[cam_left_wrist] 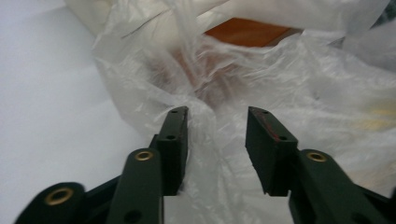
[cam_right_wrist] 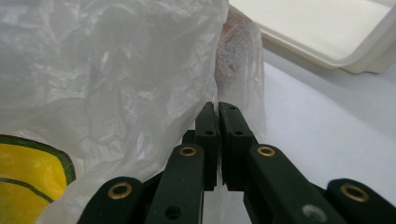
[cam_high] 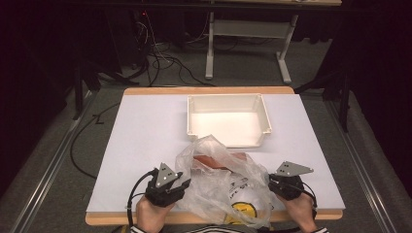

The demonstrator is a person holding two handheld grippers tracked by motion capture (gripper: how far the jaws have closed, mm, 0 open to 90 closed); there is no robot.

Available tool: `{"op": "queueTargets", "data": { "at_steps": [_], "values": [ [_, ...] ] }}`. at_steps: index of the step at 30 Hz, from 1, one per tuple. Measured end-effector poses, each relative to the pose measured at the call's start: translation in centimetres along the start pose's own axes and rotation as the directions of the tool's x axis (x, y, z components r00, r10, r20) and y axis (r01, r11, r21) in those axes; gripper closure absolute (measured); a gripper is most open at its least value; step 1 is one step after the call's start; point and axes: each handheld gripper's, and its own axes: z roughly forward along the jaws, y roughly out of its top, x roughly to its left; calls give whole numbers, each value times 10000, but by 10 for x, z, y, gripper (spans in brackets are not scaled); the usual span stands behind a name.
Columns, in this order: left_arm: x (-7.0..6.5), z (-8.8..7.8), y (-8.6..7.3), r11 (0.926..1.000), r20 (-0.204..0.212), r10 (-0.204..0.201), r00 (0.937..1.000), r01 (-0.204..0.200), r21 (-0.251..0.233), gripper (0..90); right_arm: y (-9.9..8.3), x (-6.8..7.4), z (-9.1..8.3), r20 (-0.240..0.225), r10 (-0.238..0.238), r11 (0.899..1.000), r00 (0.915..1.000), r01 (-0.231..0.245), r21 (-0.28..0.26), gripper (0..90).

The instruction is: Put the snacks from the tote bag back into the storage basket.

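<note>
Brown box (cam_high: 214,162) sitting inside clear plastic bag (cam_high: 228,182) at desk (cam_high: 145,126) front edge, not yet out. Right gripper (cam_right_wrist: 218,108) pinching bag film; left gripper (cam_left_wrist: 217,122) jaws standing apart (film between, unpressed). White bin (cam_high: 228,119) waiting empty.

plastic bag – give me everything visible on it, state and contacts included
The plastic bag is thin, clear, crinkled film with a yellow print near the table's front edge. It lies slumped on the white table, just in front of the tray. A reddish-brown box shows through it. The right gripper is shut on a fold of its edge; the left gripper stands open, film lying loose between its jaws.
</note>
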Motion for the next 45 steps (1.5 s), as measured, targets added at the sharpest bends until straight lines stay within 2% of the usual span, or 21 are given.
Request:
{"op": "queueTargets", "data": {
  "at_steps": [3, 6, 7, 12, 14, 17, 20, 23, 24, 26, 27, 29, 33, 34, 36, 39, 41, 44, 45],
  "values": [
    [-10, 5, 7, 10000, 166, 17, 9999, -18, 7, 508, 0, 2, 2, -68, -49, 10000, 10000, 49, 44, 871],
    [-14, 21, 13, 9986, 138, -110, 9998, 103, 525, 389, -1, 4, 6, -147, -46, 9999, 9999, 47, 92, 867],
    [-15, 25, 13, 9984, 101, -98, 9999, 92, 556, 353, -1, 4, 7, -132, -81, 9999, 9999, 82, 116, 866],
    [-18, 46, 15, 9957, 2, -93, 10000, 92, 922, 303, -2, 5, 9, -196, -47, 9999, 9998, 49, 131, 865],
    [-19, 54, 15, 9924, 15, -50, 10000, 48, 1231, 301, -3, 6, 11, -262, -68, 9998, 9996, 73, 204, 865],
    [-22, 67, 14, 9851, -308, 349, 9989, -292, 1697, 315, -4, 6, 12, -285, -134, 9995, 9995, 142, 297, 865],
    [-25, 75, 12, 9755, -672, 813, 9944, -655, 2101, 376, -5, 6, 14, -312, -175, 9992, 9994, 186, 350, 865],
    [-26, 78, 8, 9663, -766, 1177, 9901, -964, 2385, 497, -7, 5, 16, -284, -133, 9990, 9995, 145, 425, 864],
    [-26, 78, 7, 9637, -656, 1244, 9901, -1048, 2455, 570, -8, 4, 17, -288, -113, 9989, 9995, 126, 455, 865],
    [-25, 74, 6, 9613, -541, 1518, 9869, -1347, 2403, 712, -9, 4, 18, -247, -132, 9984, 9996, 145, 542, 865],
    [-24, 70, 6, 9631, -487, 1538, 9869, -1388, 2305, 786, -10, 4, 19, -190, -192, 9983, 9996, 202, 545, 865],
    [-20, 59, 6, 9717, -482, 1421, 9887, -1301, 1969, 852, -10, 5, 18, -122, -260, 9976, 9996, 267, 638, 867],
    [-10, 33, 3, 9874, -608, 1091, 9922, -1011, 1215, 876, -11, 5, 20, 22, -456, 9952, 9990, 453, 865, 869],
    [-5, 24, 1, 9923, -655, 867, 9941, -803, 946, 877, -11, 6, 21, 23, -501, 9947, 9987, 497, 903, 868],
    [4, 10, -2, 9971, -756, 516, 9958, -470, 603, 881, -12, 6, 22, 32, -555, 9942, 9985, 550, 930, 868],
    [16, -8, -8, 9992, -965, 160, 9952, -123, 386, 884, -12, 7, 22, 96, -606, 9927, 9981, 592, 1054, 869],
    [22, -14, -13, 9993, -1081, -15, 9941, 55, 364, 885, -12, 7, 23, 114, -714, 9925, 9974, 698, 1008, 869],
    [33, -14, -24, 9975, -1215, -331, 9920, 404, 575, 885, -12, 7, 23, 73, -749, 9925, 9972, 738, 970, 869],
    [34, -13, -26, 9969, -1265, -319, 9915, 406, 672, 885, -12, 7, 23, 72, -751, 9925, 9971, 741, 972, 869]
  ]
}}
